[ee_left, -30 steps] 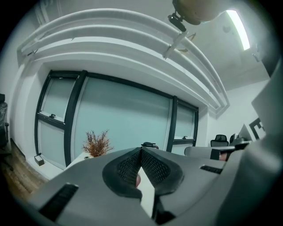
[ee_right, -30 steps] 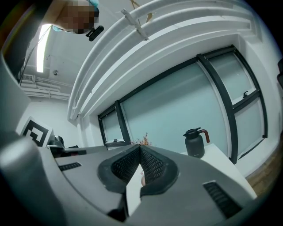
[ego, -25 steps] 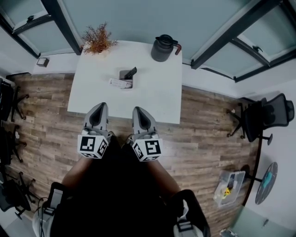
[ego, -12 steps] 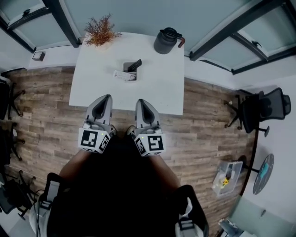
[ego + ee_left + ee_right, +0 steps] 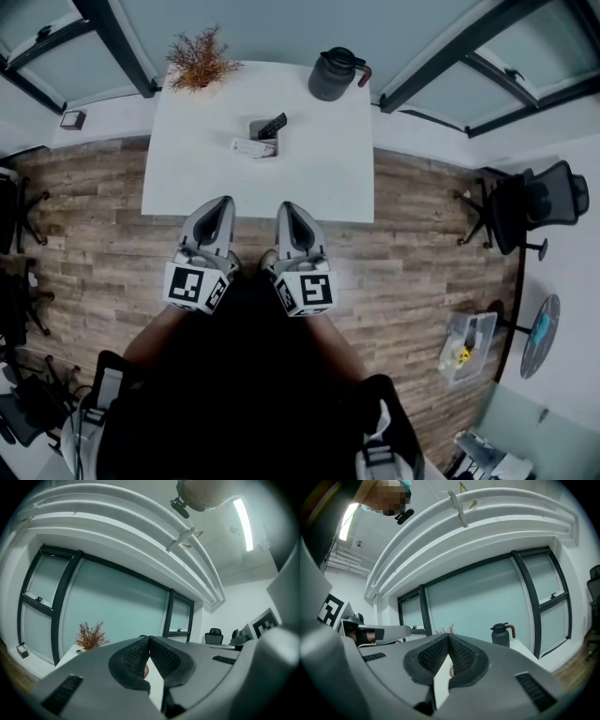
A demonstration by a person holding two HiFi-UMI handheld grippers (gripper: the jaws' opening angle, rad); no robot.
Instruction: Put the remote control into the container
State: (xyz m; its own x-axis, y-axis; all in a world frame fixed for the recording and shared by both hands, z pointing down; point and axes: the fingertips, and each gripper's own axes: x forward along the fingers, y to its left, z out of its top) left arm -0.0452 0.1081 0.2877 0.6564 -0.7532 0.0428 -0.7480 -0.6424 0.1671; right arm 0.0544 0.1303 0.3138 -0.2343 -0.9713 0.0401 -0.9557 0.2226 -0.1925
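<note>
On the white table [image 5: 309, 178] stands a small grey container [image 5: 263, 132] with a black remote [image 5: 273, 125] leaning out of it. A white remote [image 5: 249, 147] lies flat on the table against the container's left front. My left gripper [image 5: 223, 201] and right gripper [image 5: 288, 206] are side by side at the table's near edge, well short of the container, both shut with nothing between the jaws. The left gripper view shows shut pads [image 5: 140, 656]; the right gripper view shows the same [image 5: 459, 656]. Neither gripper view shows the remotes.
A dried plant [image 5: 197, 61] stands at the table's far left corner and a dark kettle [image 5: 335, 75] at its far right. Office chairs [image 5: 539, 211] stand at the right and left of the room. A clear plastic box [image 5: 466, 345] sits on the wood floor at the right.
Both grippers stay shut and have shifted slightly up and right in the head view. Their tips now overlap the table's near edge. The table's objects have not moved.
</note>
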